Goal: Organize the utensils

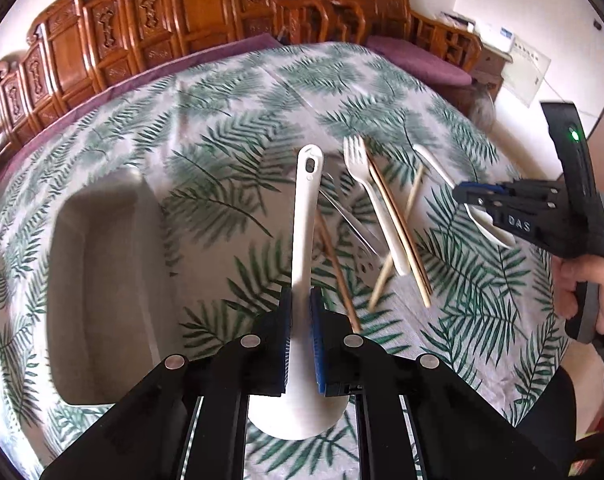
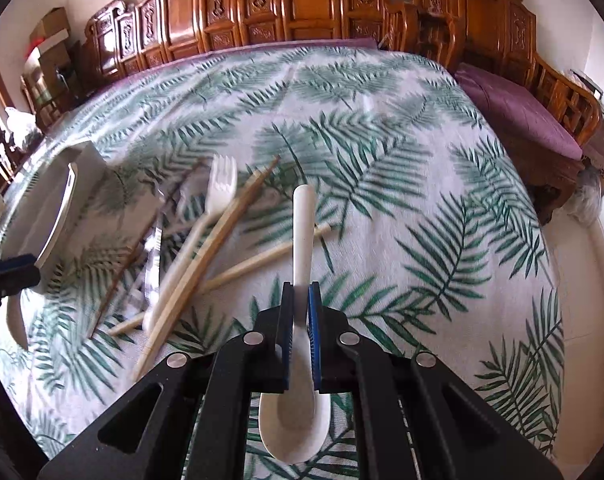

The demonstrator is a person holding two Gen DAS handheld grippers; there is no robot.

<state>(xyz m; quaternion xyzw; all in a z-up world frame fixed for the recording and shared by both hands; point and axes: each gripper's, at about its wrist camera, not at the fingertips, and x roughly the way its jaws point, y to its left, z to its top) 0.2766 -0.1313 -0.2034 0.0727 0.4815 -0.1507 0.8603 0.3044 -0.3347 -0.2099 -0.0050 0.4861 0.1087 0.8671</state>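
My left gripper (image 1: 300, 304) is shut on a large white ladle (image 1: 306, 216), handle pointing forward, bowl beneath the jaws. My right gripper (image 2: 300, 300) is shut on a white soup spoon (image 2: 303, 232); it also shows in the left wrist view (image 1: 467, 196) at the right, above the table. On the table lie a white plastic fork (image 1: 365, 184), several wooden chopsticks (image 1: 397, 228) and a clear plastic utensil (image 1: 349, 220). A grey rectangular tray (image 1: 98, 292) lies to the left of my left gripper.
A leaf-patterned tablecloth (image 2: 401, 168) covers the table. Carved wooden chairs (image 1: 150, 28) with purple cushions (image 2: 517, 112) line its far side. The tray shows at the left of the right wrist view (image 2: 54, 208).
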